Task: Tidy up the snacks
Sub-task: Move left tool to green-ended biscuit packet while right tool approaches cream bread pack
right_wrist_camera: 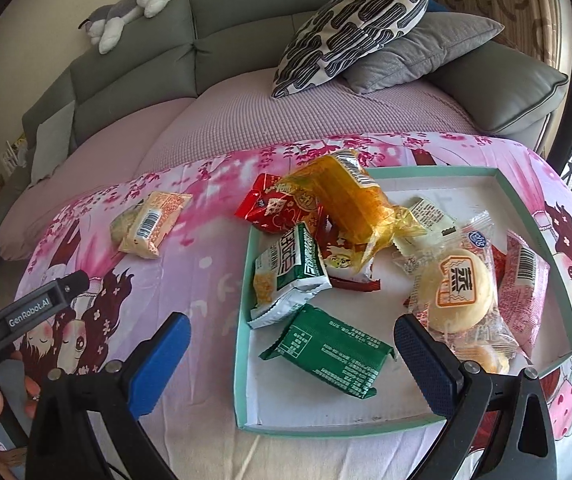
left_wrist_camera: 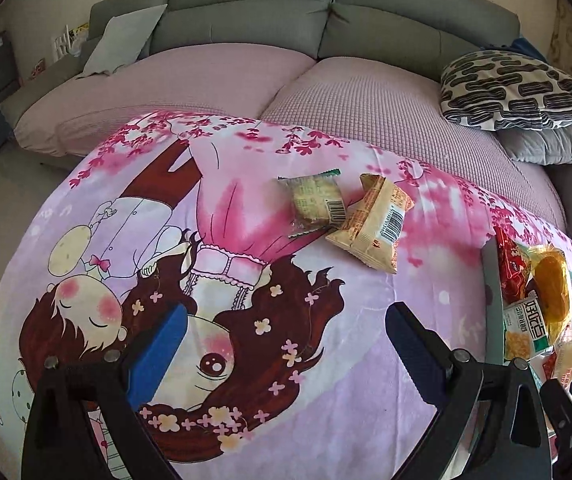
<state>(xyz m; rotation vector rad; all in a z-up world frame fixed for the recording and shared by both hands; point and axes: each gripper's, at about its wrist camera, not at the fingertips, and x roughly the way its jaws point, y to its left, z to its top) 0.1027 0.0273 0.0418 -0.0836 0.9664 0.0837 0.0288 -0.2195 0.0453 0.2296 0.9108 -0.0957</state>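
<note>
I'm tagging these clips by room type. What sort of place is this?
Most likely a home living room: a grey sofa with a patterned cushion and a plush toy on its back, behind a table under a cartoon cloth, where a snack tray sits.

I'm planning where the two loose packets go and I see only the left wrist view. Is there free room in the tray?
Observer: Yes. The teal tray has bare white floor along its near edge, in front of the green packet.
Operator: Is the right tool carrying anything?
Observer: No. The right tool is open and empty, over the tray's near left part.
Operator: Is anything hanging out?
Observer: The red packet lies across the far left corner, partly outside the tray.
</note>
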